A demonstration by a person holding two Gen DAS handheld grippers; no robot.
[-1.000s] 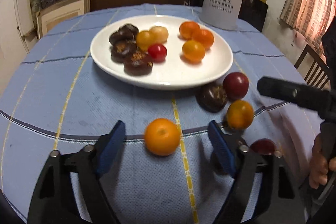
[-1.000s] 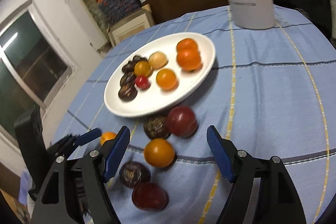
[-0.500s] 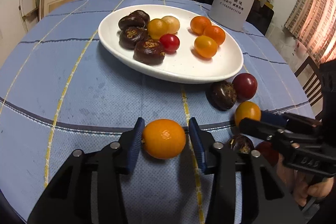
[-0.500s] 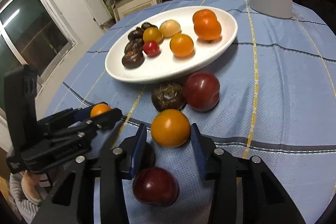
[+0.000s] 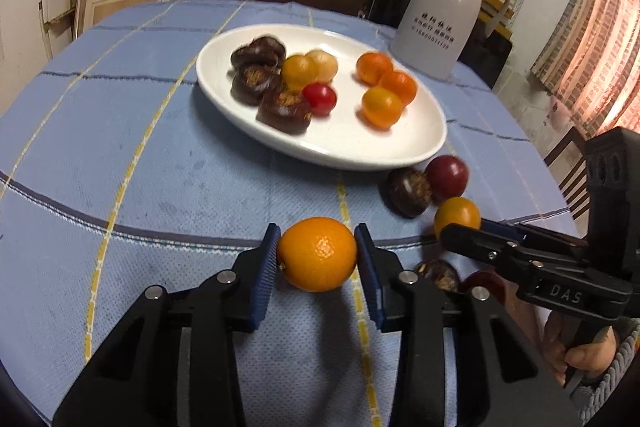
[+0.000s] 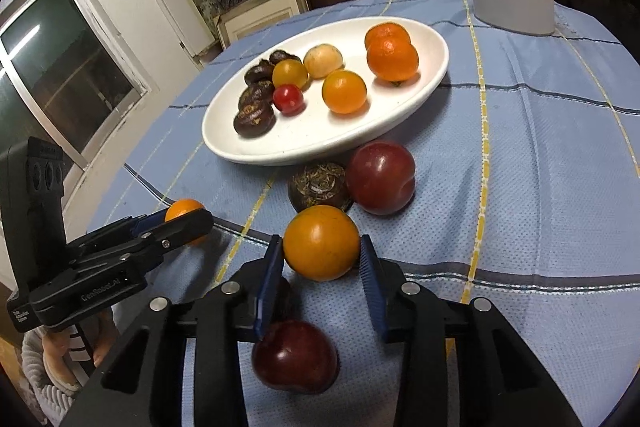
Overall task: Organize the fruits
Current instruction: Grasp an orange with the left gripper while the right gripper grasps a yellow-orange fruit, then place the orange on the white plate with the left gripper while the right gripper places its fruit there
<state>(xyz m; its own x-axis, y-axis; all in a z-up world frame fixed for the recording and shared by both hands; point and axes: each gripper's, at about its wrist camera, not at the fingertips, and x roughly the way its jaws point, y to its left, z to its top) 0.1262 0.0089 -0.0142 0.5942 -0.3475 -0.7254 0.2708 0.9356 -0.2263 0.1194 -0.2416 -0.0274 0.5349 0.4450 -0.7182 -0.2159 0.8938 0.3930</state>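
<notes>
Tightly between tool pads: orange.

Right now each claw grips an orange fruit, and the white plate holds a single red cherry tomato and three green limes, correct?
No limes. The right wrist view shows the plate holding dark chestnuts, orange fruit and one red cherry tomato. Nothing green. The rest holds.

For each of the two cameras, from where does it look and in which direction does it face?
Left wrist: on the left gripper, looking along its fingers over the mandarin to the white plate; the right gripper and a hand show at right.
Right wrist: on the right gripper, looking over an orange tomato to the same plate; the left gripper shows at left.
Shared: plate, both held fruits, white jug.
</notes>
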